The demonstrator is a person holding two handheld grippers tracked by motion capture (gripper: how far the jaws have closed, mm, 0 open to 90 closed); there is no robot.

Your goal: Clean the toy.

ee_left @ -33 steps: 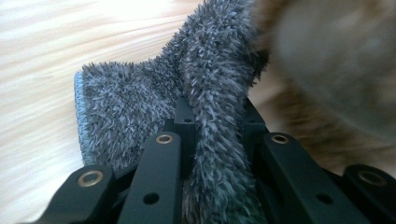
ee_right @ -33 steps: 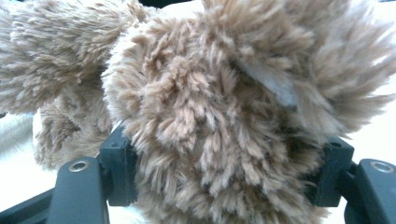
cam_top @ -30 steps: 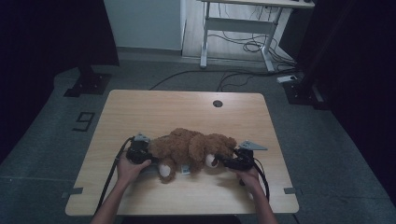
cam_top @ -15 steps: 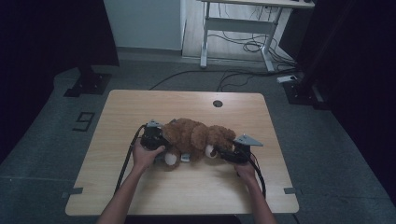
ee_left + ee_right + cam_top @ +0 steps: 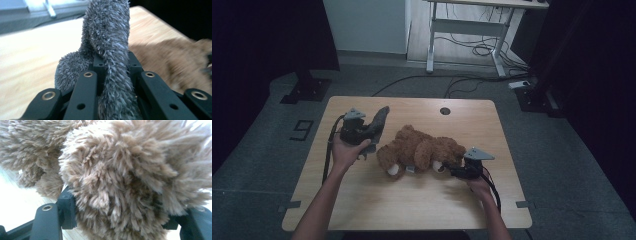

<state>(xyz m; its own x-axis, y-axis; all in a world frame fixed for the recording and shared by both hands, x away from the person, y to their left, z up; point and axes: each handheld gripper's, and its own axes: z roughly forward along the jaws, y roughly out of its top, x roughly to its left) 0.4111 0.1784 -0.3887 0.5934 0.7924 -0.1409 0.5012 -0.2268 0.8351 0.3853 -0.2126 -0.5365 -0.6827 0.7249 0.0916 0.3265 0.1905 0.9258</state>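
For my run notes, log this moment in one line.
left gripper: shut on grey plush piece, lifted | right gripper: shut on teddy bear | bear lying on table

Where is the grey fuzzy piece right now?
In the high view the grey piece is at table left, clamped in the left gripper, lifted beside the brown teddy.

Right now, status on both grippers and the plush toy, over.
Left gripper shut on grey furry piece, raised off table. Right gripper clamped on brown teddy bear, which lies on the table. Nothing in the way.
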